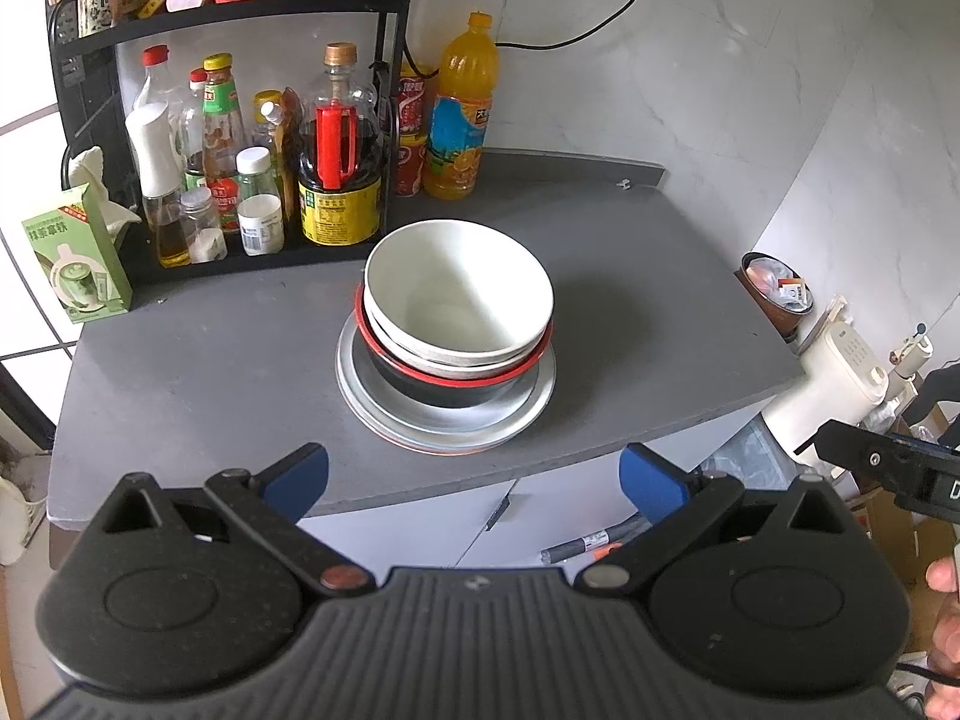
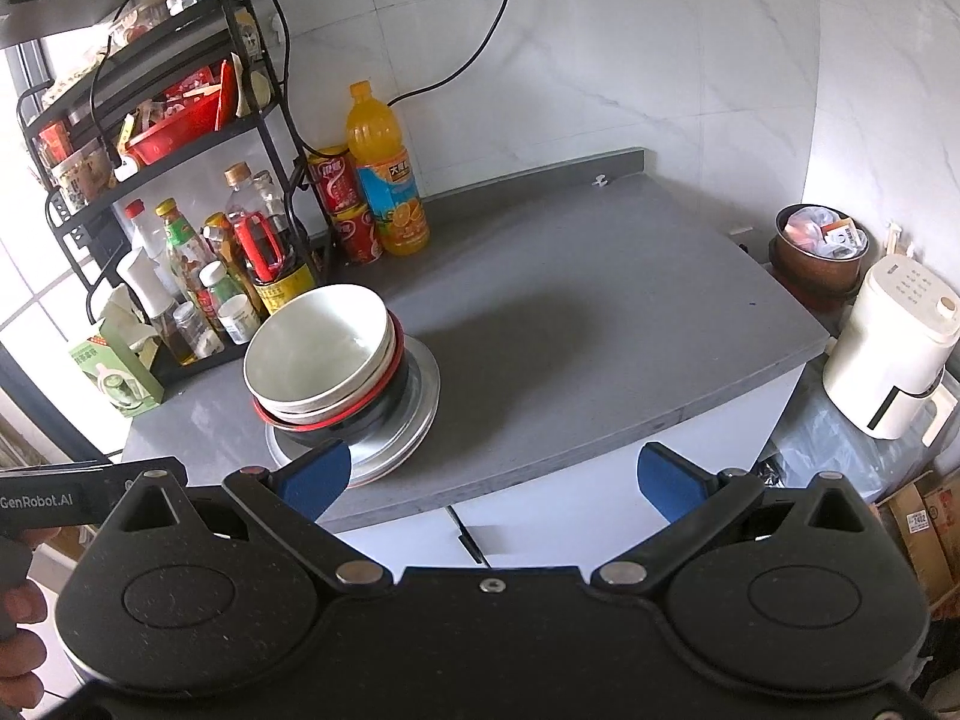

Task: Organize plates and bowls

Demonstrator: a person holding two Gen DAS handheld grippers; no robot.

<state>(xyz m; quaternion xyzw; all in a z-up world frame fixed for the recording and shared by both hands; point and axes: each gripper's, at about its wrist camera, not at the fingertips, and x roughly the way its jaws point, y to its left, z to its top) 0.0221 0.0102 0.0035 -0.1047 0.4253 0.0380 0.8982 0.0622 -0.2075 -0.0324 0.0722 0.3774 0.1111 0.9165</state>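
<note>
On the grey counter [image 1: 240, 360], white bowls [image 1: 459, 294] sit stacked on plates [image 1: 444, 420]. Left gripper [image 1: 474, 480] and right gripper [image 2: 492, 480] gape wide, empty, the stack at 12 and 10 o'clock.

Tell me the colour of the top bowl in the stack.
White top bowl, clearest in the left wrist view.

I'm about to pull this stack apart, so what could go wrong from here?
1. The white bowls sit off-centre in the red-rimmed bowl; lifting one may drag or tip the others.
2. The plates lie near the counter front edge and could slide off.
3. The bottles stand close behind; a wide swing could topple them.
</note>
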